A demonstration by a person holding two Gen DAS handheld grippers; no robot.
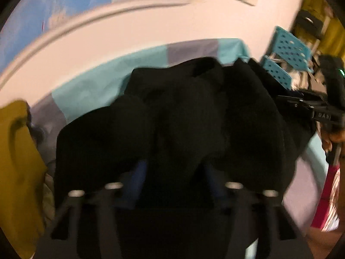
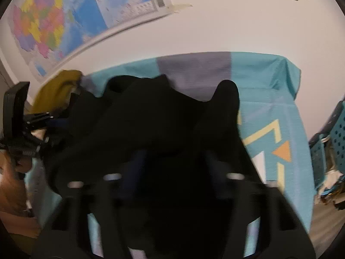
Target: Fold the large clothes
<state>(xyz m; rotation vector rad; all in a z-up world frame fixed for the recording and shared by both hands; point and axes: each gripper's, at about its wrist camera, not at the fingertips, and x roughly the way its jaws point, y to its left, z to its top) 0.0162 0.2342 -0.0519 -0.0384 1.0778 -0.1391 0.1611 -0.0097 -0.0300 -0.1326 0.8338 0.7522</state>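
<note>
A: Where's the garment (image 1: 183, 116)?
B: Bunched over the teal cloth (image 2: 269, 90) on the counter, between both grippers.
A: Jaws?
B: Left gripper (image 1: 172, 172) and right gripper (image 2: 172, 161) each buried in fabric; grip unclear.

Legible text: one partial marking

White letters "DAS", cut off by the picture's edge, stand on the black body of the right gripper (image 1: 286, 101), seen far right of the left gripper's view. Print on the wall map (image 2: 64, 21), up-left of the right gripper, is too blurred to read.
</note>
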